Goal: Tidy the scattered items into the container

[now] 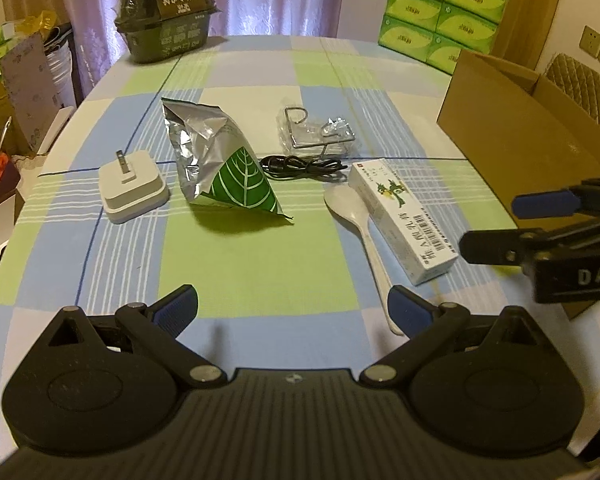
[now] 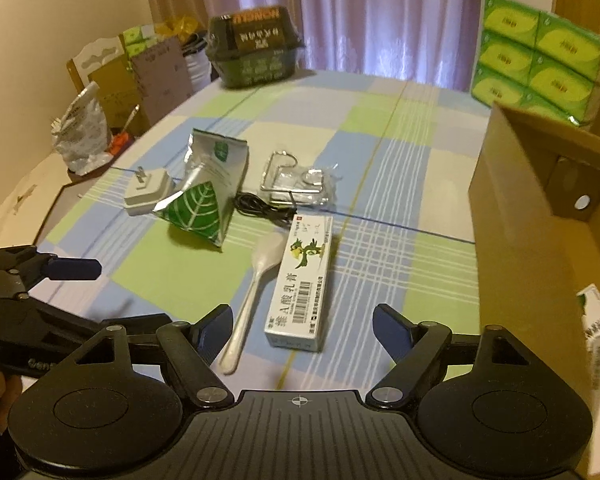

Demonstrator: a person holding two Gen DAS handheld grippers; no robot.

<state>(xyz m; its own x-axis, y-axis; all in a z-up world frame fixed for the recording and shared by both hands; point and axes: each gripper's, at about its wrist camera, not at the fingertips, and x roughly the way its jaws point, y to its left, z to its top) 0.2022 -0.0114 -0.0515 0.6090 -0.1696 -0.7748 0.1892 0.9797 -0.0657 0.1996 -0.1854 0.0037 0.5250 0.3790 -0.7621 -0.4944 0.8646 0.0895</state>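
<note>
Both tools gaping — left tool (image 1: pixel 292 308), right tool (image 2: pixel 302 328) — white ointment box (image 2: pixel 302 280) with green bird print, flat beside white spoon (image 2: pixel 256 280)

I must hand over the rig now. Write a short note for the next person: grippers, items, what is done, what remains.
Left gripper: open, empty, low over the table.
Right gripper: open, empty, just above the ointment box.
On the checked tablecloth: white plug adapter, foil leaf pouch, black cable, wire hook in plastic wrap, white spoon.
Cardboard box stands on the right; some small boxes already inside.
Left: all six table items.
</note>
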